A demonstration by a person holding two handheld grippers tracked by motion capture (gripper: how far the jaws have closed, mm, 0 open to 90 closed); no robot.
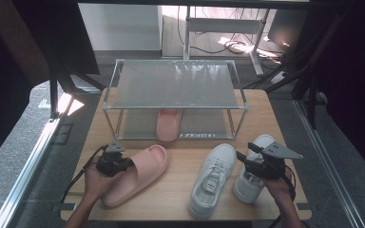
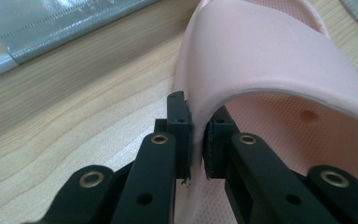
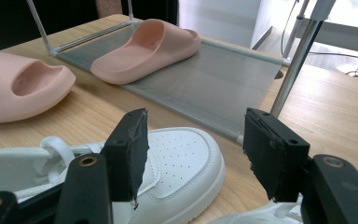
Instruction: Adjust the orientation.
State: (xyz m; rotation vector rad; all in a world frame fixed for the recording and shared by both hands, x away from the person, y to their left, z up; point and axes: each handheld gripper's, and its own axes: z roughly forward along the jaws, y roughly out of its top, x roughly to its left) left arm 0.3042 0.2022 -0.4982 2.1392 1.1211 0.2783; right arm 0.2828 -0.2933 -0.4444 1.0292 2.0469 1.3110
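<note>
A pink slipper [image 1: 140, 173] lies at an angle on the wooden table [image 1: 171, 194], front left. My left gripper [image 1: 125, 164] is shut on the side edge of its strap [image 2: 270, 60], one pad [image 2: 179, 126] outside and one inside. A second pink slipper [image 1: 168, 124] sits on the lower shelf of the metal shoe rack [image 1: 176, 108]. Two white sneakers [image 1: 213, 179] [image 1: 252, 175] lie at the front right. My right gripper [image 1: 246, 152] hangs open over them, its jaws wide apart above the nearer sneaker's toe [image 3: 182, 158], with nothing between them.
The rack's upper shelf [image 1: 176, 83] is bare, and its lower shelf [image 3: 205, 88] has free mesh beside the slipper. A rack leg [image 3: 291, 70] stands just ahead of my right gripper. Dark floor and cables lie beyond the table's far edge.
</note>
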